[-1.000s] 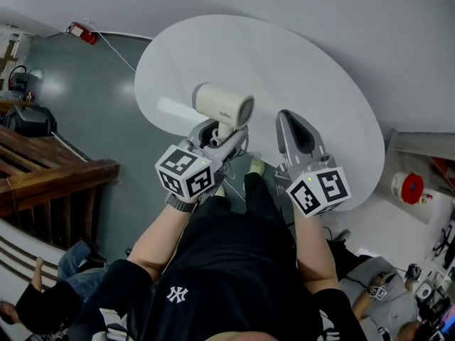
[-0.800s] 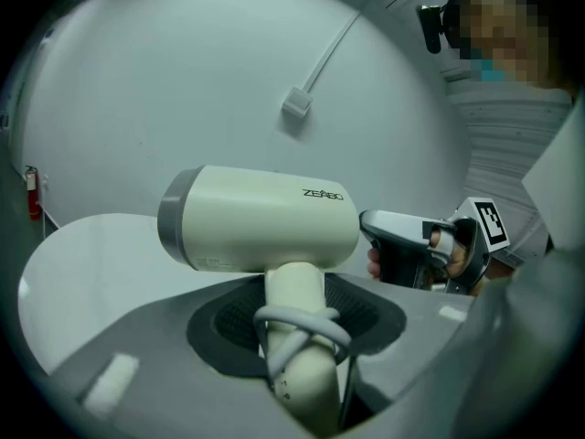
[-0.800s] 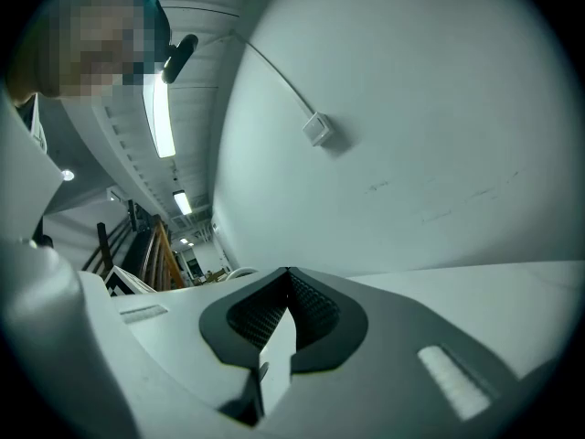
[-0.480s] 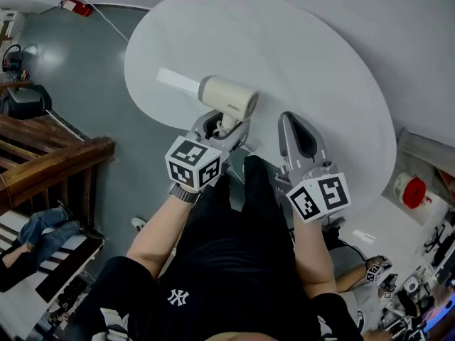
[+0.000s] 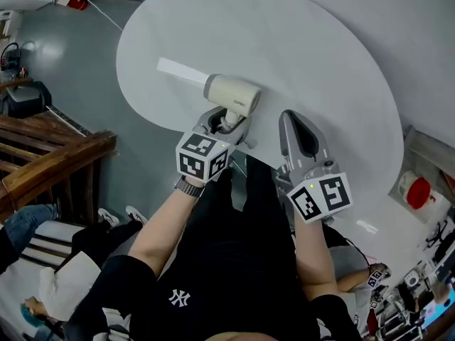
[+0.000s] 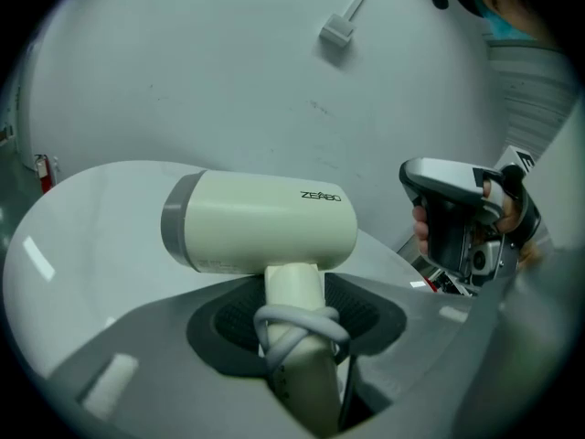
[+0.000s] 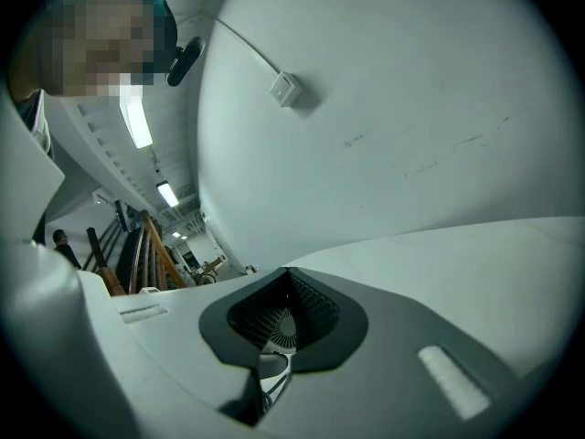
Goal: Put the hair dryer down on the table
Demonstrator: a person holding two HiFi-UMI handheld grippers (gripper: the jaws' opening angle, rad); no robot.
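A cream hair dryer (image 5: 232, 94) with a grey nozzle ring hangs over the near edge of the round white table (image 5: 320, 55). My left gripper (image 5: 226, 123) is shut on its handle. In the left gripper view the dryer (image 6: 265, 219) stands upright between the jaws, its barrel lying crosswise with the nozzle to the left. A grey cord (image 6: 297, 326) is looped round the handle, and my left gripper (image 6: 297, 341) clamps just below that. My right gripper (image 5: 291, 123) is to the right of the dryer, shut and holding nothing. In its own view my right gripper (image 7: 274, 337) looks across the table (image 7: 475, 263).
A wooden railing (image 5: 50, 155) and stairs lie below at the left. A red object (image 5: 71, 2) lies on the floor past the table, and another red item (image 5: 412, 189) at the right. People stand below. A small box with a cable (image 6: 336, 33) hangs on the white wall.
My left gripper has carried the hair dryer a little farther over the table edge. The right gripper has kept its place.
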